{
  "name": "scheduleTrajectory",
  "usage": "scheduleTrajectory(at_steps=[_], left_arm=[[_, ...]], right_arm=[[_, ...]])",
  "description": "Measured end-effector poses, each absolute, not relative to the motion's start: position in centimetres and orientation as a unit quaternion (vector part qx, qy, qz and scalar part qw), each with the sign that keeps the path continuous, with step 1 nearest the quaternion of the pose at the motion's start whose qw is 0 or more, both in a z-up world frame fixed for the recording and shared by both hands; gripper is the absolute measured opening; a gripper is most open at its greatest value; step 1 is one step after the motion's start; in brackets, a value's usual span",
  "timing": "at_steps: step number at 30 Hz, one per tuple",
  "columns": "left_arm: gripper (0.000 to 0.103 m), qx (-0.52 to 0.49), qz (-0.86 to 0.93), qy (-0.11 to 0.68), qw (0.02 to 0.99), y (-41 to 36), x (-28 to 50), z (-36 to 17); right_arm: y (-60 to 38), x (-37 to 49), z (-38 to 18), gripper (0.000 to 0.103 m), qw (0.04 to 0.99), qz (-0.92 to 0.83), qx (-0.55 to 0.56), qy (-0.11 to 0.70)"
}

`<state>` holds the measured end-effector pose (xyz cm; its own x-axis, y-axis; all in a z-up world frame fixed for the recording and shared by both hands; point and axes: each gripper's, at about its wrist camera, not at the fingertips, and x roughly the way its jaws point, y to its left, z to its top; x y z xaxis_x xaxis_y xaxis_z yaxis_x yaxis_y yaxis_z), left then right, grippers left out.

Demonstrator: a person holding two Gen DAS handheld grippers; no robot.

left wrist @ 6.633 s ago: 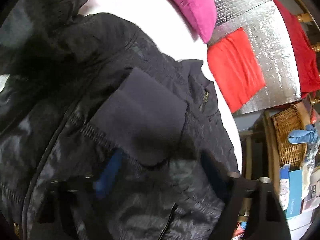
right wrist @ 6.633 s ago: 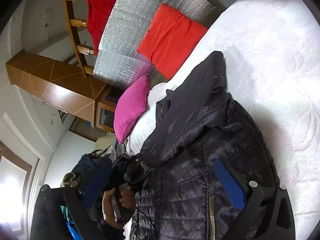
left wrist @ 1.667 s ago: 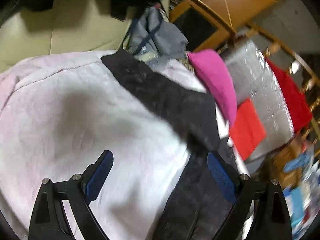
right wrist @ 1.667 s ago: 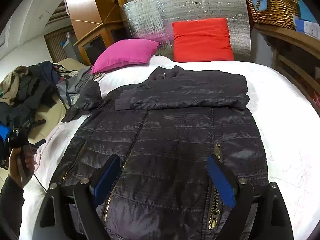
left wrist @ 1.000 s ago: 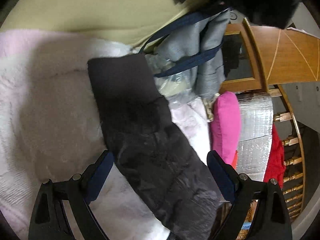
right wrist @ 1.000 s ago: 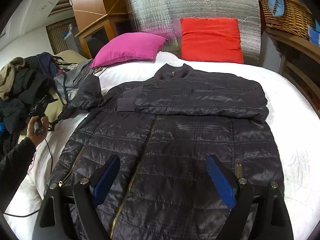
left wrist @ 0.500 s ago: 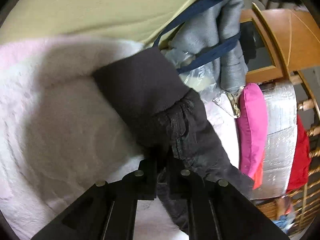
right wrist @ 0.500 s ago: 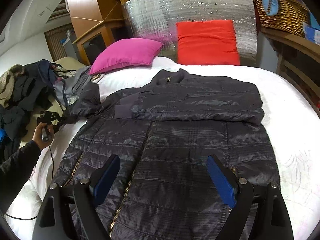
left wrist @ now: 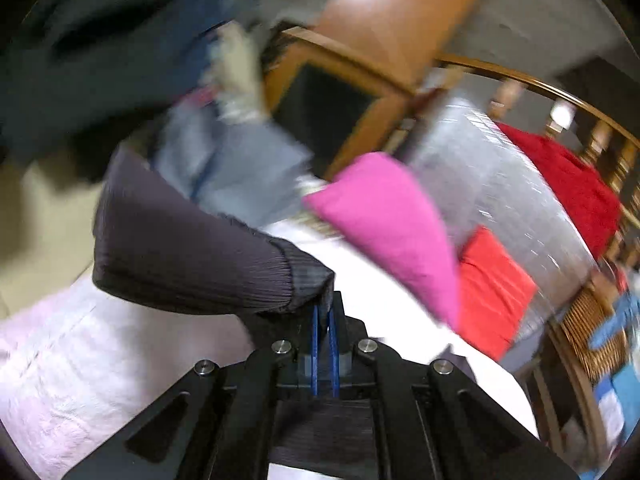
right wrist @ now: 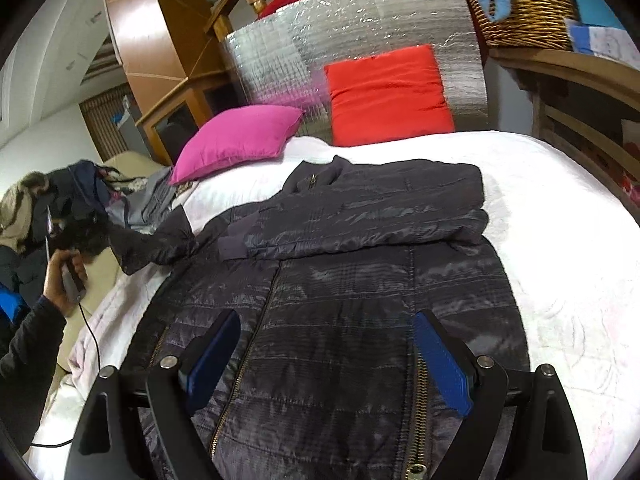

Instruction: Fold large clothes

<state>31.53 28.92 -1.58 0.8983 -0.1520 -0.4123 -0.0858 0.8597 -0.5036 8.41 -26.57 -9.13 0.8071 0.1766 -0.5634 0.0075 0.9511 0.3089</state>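
White bed (right wrist: 560, 208), jacket (right wrist: 340, 320) sleeve cuff (left wrist: 192, 256) pinched at left edge

One dark quilted jacket (right wrist: 340, 280) lies mid-frame on one white bed (right wrist: 560, 200). Two cushions sit above it: one pink (right wrist: 240, 136), one red (right wrist: 388, 92). One wicker basket (right wrist: 524, 8) is at upper right, and two grippers show, the left gripper (left wrist: 324, 320) and the right gripper (right wrist: 326, 364).

Jacket (right wrist: 340, 300) flat on bed (right wrist: 560, 208); two pillows (right wrist: 240, 136) behind it; basket (right wrist: 524, 8) behind, right.
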Motion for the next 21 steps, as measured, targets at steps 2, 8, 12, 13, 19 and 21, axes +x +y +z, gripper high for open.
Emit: scheduleTrajectory(at_steps=[2, 8, 12, 13, 19, 21], left_arm=[[0.004, -0.237, -0.051, 0.211, 0.947, 25.0, 30.9, 1.0], [0.004, -0.173, -0.152, 0.207, 0.951, 12.4, 29.8, 4.9], [0.004, -0.136, -0.222, 0.230, 0.938, 2.5, 29.2, 4.7], [0.004, -0.126, -0.233, 0.236, 0.935, 0.3, 29.2, 4.2], [0.008, -0.073, -0.273, 0.343, 0.896, -11.0, 29.3, -3.1], [0.032, -0.061, -0.273, 0.384, 0.880, -12.8, 29.8, -5.6]], right_arm=[[-27.4, 7.8, -9.1, 0.090, 0.939, 0.042, 0.160, 0.301], [-30.7, 6.0, -9.0, 0.090, 0.938, 0.025, 0.193, 0.286], [-33.0, 4.8, -9.5, 0.090, 0.935, 0.011, 0.218, 0.280], [-33.6, 4.5, -9.6, 0.090, 0.934, 0.007, 0.224, 0.279], [-36.6, 3.5, -10.0, 0.090, 0.925, -0.007, 0.249, 0.286], [-37.0, 3.4, -10.1, 0.091, 0.923, -0.006, 0.251, 0.293]])
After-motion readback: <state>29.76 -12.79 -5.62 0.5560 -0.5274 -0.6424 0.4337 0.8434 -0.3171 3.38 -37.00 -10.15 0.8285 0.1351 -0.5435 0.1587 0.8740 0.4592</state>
